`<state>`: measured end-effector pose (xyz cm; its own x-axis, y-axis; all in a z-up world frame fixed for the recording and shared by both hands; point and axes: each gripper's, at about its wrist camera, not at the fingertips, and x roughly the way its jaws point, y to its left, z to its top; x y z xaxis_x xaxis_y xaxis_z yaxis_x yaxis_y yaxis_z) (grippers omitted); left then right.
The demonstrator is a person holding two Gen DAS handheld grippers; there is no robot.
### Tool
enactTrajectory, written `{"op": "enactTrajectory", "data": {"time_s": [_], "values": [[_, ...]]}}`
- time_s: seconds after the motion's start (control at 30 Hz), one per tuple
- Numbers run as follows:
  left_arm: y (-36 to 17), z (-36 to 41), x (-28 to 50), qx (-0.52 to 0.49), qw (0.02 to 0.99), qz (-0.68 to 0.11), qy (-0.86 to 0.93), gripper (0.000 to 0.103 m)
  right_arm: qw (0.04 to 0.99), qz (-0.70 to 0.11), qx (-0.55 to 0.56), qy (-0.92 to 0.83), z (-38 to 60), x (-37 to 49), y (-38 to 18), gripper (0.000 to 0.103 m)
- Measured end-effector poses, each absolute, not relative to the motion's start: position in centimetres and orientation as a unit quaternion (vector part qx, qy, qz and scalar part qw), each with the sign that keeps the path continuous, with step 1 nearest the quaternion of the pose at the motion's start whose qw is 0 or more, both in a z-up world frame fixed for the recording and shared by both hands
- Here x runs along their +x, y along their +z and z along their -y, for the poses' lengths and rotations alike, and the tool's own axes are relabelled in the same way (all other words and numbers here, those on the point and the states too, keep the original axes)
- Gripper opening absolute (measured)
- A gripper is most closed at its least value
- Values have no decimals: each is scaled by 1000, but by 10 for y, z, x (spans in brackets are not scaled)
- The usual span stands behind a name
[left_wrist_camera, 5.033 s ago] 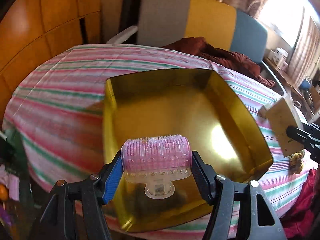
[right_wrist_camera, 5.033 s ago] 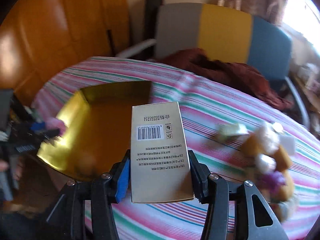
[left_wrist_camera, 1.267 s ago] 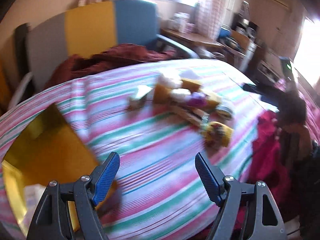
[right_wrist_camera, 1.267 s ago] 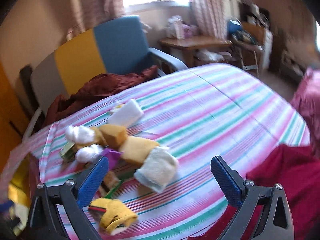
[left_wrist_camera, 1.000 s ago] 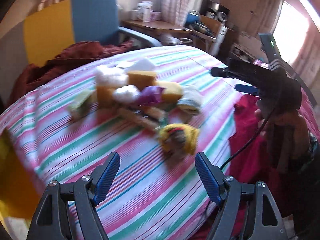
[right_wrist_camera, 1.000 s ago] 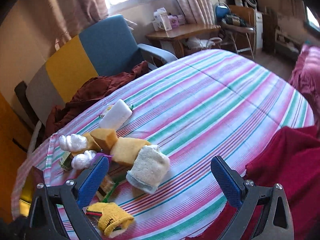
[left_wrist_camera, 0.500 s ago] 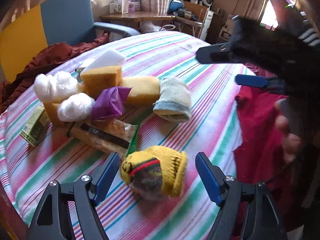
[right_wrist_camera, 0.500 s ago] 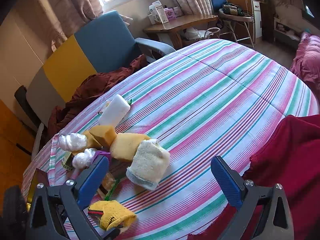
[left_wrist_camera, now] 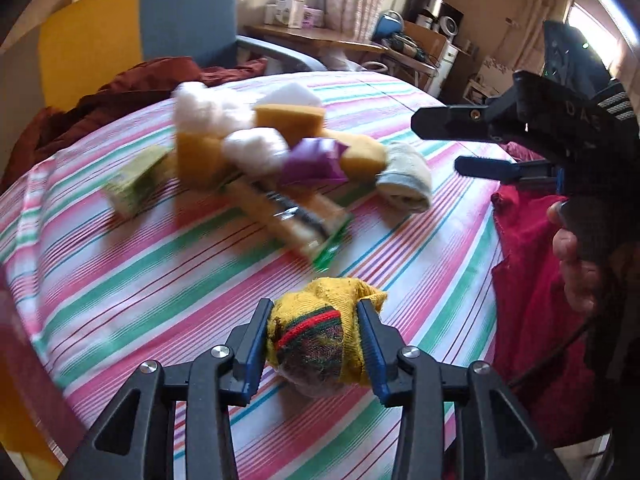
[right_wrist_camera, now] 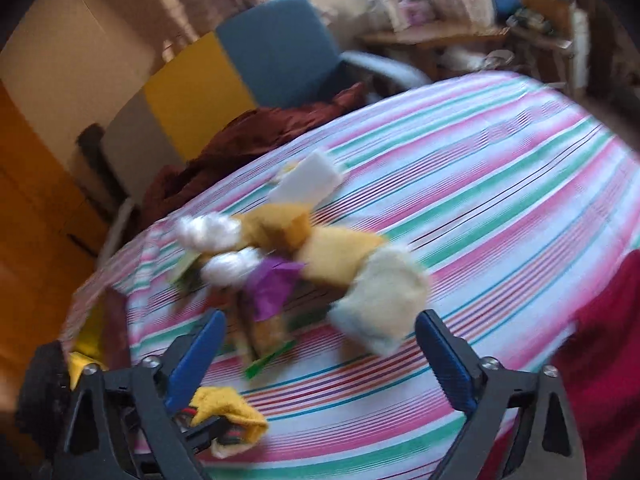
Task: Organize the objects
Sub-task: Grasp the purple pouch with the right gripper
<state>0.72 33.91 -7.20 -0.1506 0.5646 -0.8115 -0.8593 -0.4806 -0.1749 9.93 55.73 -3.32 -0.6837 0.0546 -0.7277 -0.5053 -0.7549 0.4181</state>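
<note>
My left gripper (left_wrist_camera: 316, 332) is shut on a rolled yellow sock (left_wrist_camera: 320, 344) with red and green bands, at the near edge of the striped tablecloth (left_wrist_camera: 140, 300). The sock also shows in the right wrist view (right_wrist_camera: 228, 412), low left. My right gripper (right_wrist_camera: 320, 352) is open and empty, just in front of a rolled pale sock (right_wrist_camera: 380, 304); it also shows in the left wrist view (left_wrist_camera: 480, 148). A pile lies mid-table: yellow sponges (left_wrist_camera: 288, 120), cotton balls (left_wrist_camera: 256, 148), a purple wrapper (left_wrist_camera: 312, 160), a snack packet (left_wrist_camera: 292, 220), a green box (left_wrist_camera: 136, 184).
A white sponge block (right_wrist_camera: 308, 180) lies behind the pile. A grey, yellow and blue chair (left_wrist_camera: 132, 52) with a dark red cloth (left_wrist_camera: 120, 96) stands beyond the table. A red cloth (left_wrist_camera: 532, 288) hangs at the table's right edge. Part of the gold tray (right_wrist_camera: 92, 328) shows at far left.
My left gripper has closed on the yellow sock, which was between its open fingers half a second ago. My right gripper has moved closer to the pile and the pale sock.
</note>
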Motion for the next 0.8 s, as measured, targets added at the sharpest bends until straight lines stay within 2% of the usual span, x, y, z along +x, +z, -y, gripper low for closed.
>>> {"op": "enactTrajectory", "data": {"time_s": [0.27, 0.5, 0.57, 0.8], "values": [[-62, -299, 4, -432, 472, -136, 756, 42, 136, -367, -379, 838, -538, 53, -57, 70], [-53, -284, 3, -427, 467, -119, 765, 42, 158, -404, -389, 813, -548, 16, -89, 60], [-53, -281, 2, -428, 465, -114, 767, 42, 170, -405, -388, 810, -551, 12, -94, 42], [-41, -267, 0, -422, 460, -88, 776, 42, 163, -347, -377, 843, -538, 28, -64, 38]]}}
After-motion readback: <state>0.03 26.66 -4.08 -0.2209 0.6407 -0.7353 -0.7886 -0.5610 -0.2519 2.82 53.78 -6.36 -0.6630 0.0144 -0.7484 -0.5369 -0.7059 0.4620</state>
